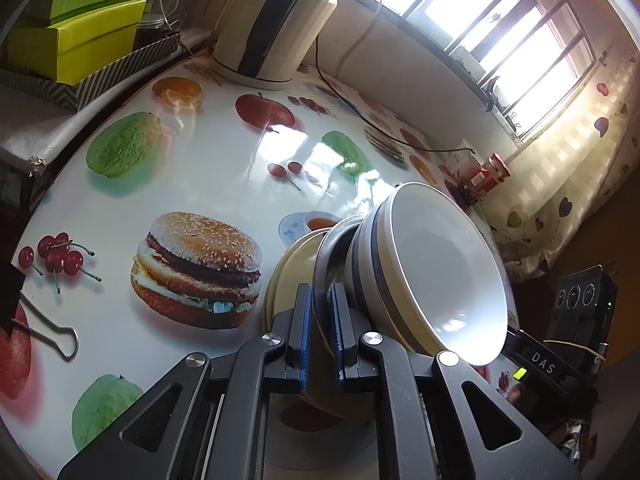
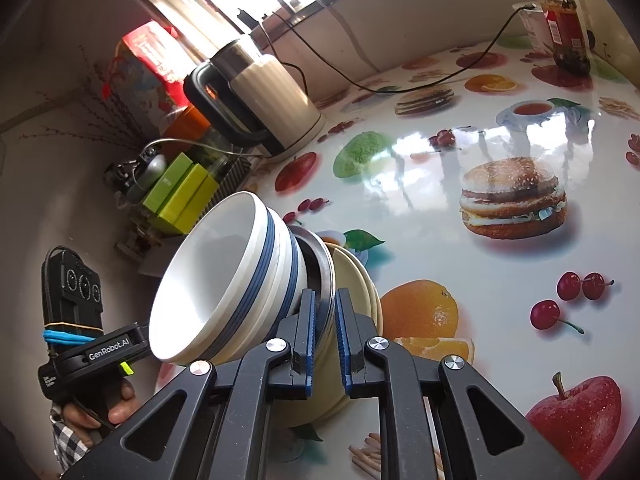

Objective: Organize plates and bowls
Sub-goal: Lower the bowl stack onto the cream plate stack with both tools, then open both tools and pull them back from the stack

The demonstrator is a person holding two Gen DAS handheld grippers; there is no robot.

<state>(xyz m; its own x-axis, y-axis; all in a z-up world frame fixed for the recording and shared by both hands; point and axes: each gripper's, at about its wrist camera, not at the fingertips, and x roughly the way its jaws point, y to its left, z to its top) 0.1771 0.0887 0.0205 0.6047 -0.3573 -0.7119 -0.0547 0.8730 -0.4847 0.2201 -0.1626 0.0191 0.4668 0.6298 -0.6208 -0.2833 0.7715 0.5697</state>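
A stack of dishes is held between both grippers above the fruit-print table [image 1: 224, 168]. It has cream plates [image 1: 280, 280] at the bottom, a steel bowl [image 1: 326, 256] on them, and white bowls with blue bands [image 1: 436, 272] on top. The stack is tilted. My left gripper [image 1: 320, 300] is shut on the rims of the steel bowl and plates. In the right wrist view my right gripper [image 2: 325, 304] is shut on the same stack from the opposite side, over the steel bowl rim [image 2: 322, 264] and the cream plates [image 2: 360, 280]; the white bowls [image 2: 224, 276] lean left.
An electric kettle [image 1: 272, 28] with its cord stands at the table's back by the window. Green boxes [image 1: 80, 32] sit at the back left. A red-lidded jar [image 2: 564, 24] and a carton stand near the curtain. A binder clip [image 1: 44, 328] holds the tablecloth edge.
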